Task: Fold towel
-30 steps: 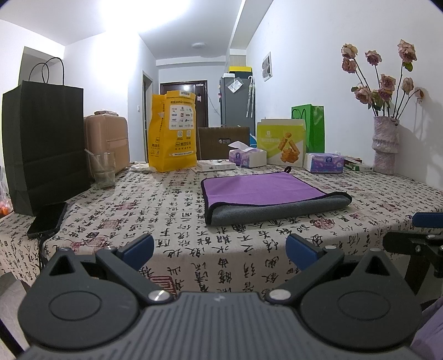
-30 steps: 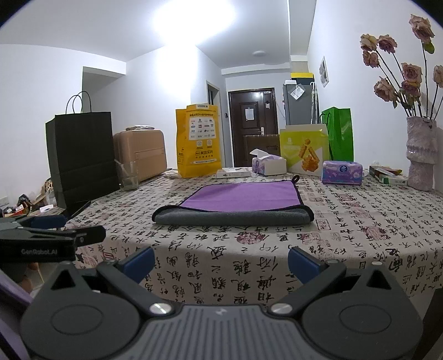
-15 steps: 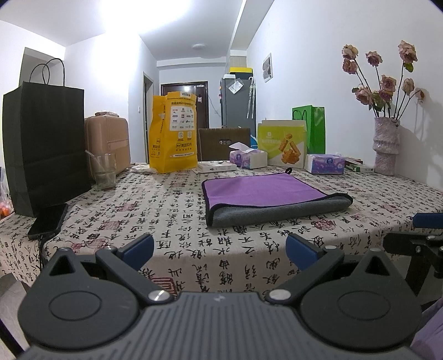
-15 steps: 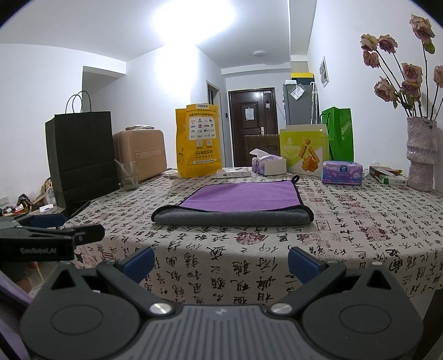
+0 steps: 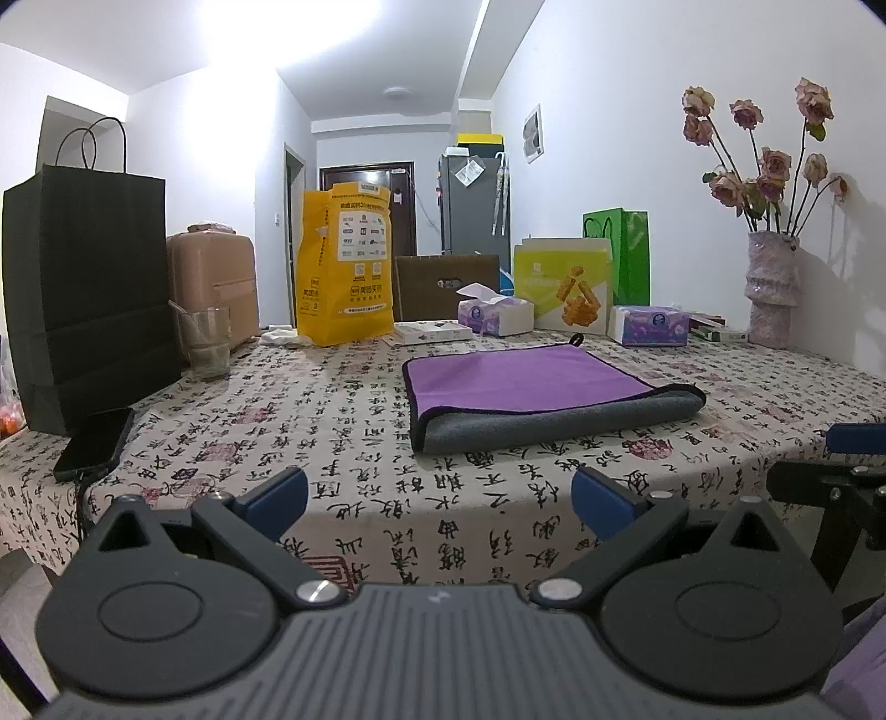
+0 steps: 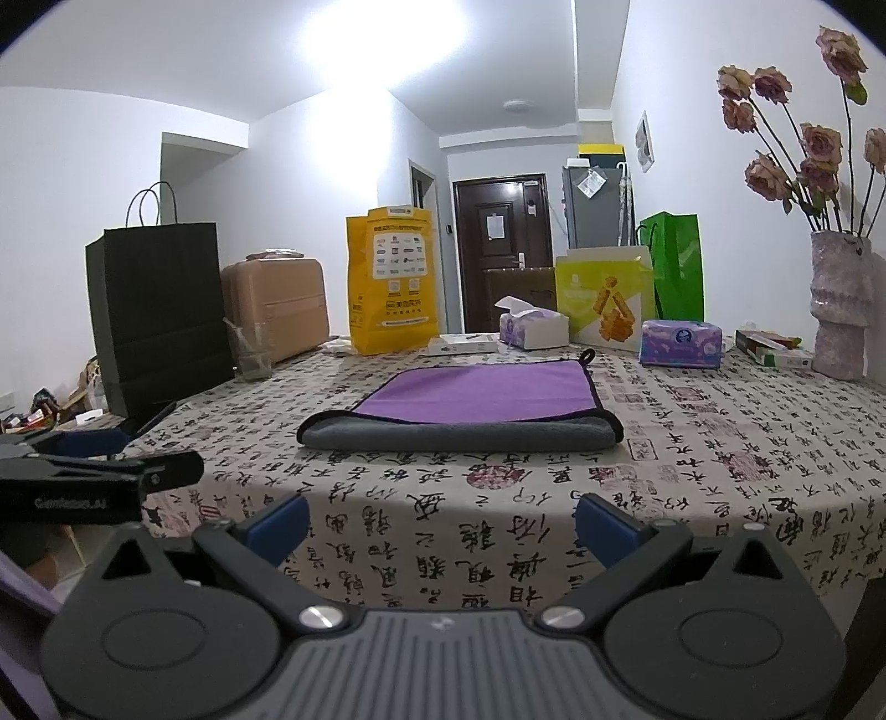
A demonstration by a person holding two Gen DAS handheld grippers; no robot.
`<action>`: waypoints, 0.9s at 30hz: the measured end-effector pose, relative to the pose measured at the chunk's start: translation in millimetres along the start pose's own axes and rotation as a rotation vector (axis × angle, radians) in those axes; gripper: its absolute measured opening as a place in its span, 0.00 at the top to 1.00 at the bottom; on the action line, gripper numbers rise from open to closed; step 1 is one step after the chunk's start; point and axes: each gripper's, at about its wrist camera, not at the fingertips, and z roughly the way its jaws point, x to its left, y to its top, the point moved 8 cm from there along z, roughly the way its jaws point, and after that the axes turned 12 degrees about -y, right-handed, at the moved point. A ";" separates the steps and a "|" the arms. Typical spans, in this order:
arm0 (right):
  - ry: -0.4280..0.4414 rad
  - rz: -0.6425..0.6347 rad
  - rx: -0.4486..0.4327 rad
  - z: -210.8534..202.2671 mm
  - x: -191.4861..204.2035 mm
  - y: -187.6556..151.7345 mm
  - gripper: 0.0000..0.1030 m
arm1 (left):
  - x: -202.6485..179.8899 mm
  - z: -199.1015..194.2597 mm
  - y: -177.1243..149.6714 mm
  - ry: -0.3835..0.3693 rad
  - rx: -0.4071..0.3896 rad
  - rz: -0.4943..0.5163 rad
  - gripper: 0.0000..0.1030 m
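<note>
Left wrist view alone shows phone (image 5: 94,443); towel (image 5: 531,390) folded; both claws (image 5: 437,493) (image 6: 440,523) wide.

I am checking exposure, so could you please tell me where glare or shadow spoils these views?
Left wrist view: ceiling blown out white; flowers cast soft shadows on the wall. Right wrist view: same ceiling glare; towel evenly lit and sharp; edges bend from fisheye.
</note>
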 end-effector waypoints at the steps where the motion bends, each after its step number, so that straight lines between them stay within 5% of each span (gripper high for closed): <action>1: -0.001 0.000 0.001 0.4 0.0 -0.1 0.00 | 0.0 0.6 0.0 0.001 -0.002 0.002 0.00; 27: -0.039 0.051 0.042 31.5 -15.7 -2.2 0.00 | 6.3 37.8 10.6 0.009 0.036 0.001 0.00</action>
